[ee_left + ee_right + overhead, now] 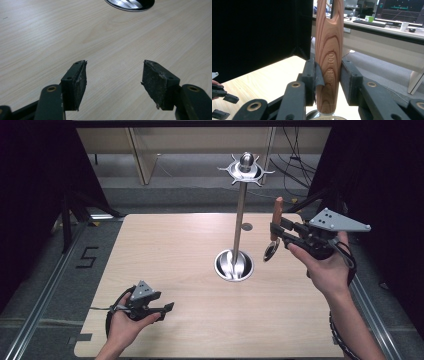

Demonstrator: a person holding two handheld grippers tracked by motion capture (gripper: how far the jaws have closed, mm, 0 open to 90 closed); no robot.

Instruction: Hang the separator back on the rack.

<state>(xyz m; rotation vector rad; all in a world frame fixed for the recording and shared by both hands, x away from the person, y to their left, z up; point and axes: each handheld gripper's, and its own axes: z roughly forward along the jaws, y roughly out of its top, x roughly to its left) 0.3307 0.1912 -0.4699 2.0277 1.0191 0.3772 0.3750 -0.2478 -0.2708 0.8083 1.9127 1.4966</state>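
A metal stand (240, 215) rises from a round shiny base (234, 265) at the middle of the wooden table (175, 255), with a ring of hooks (245, 168) at its top. To its right, above the table, my right gripper (276, 234) is shut on a spoon's wooden handle (276, 217); the handle points up and the metal bowl (271, 250) hangs below. In the right gripper view the handle (329, 57) stands upright, pinched between both pads. My left gripper (167, 309) rests low near the table's front left, open and holding nothing (113, 83).
Part of the stand's base (130, 4) lies ahead of the left gripper. A small grey disc (246, 226) is set in the table behind the stand. Black curtains flank both sides, and cables lie on the floor beyond the table.
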